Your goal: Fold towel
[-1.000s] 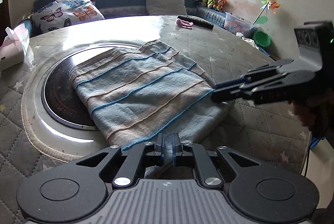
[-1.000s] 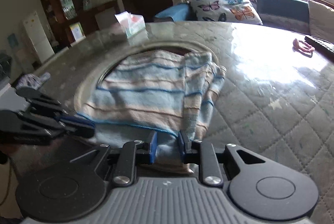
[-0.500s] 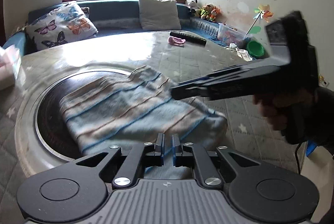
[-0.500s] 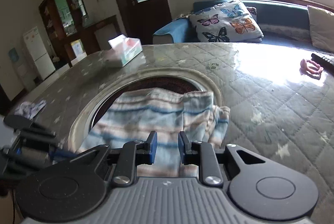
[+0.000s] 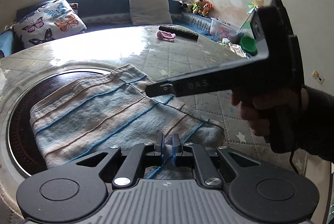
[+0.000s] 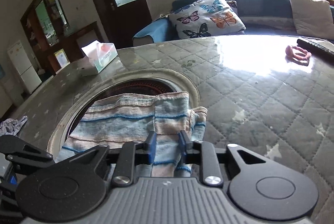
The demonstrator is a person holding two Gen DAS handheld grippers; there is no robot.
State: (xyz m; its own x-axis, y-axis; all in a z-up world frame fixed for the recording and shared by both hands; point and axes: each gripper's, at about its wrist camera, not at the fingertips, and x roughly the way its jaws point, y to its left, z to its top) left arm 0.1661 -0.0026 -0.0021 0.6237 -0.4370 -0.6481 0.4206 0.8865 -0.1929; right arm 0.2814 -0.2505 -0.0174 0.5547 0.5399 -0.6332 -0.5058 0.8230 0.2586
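A blue and beige striped towel (image 5: 104, 111) lies folded on the table, partly over a dark round inset (image 5: 18, 119). My left gripper (image 5: 168, 146) hovers above the towel's near edge. Only a narrow gap separates its fingers, and nothing is clamped between them. My right gripper (image 6: 167, 146) is open above the towel (image 6: 129, 121) at its folded right side. In the left wrist view the right gripper (image 5: 154, 90) reaches in side-on over the towel, held by a hand (image 5: 261, 111). Part of the left gripper (image 6: 31, 156) shows at the lower left of the right wrist view.
The round table (image 6: 261, 98) has a quilted cover under glass. On it are a tissue box (image 6: 100, 57), a pink item (image 5: 166, 35), a black remote (image 5: 179, 32) and a crumpled cloth (image 6: 12, 126). A sofa with cushions (image 5: 50, 21) runs behind.
Both grippers have lifted and drawn back from the towel, which stays lying folded. The right gripper has risen from table height to above the towel, and its fingers stand slightly wider.
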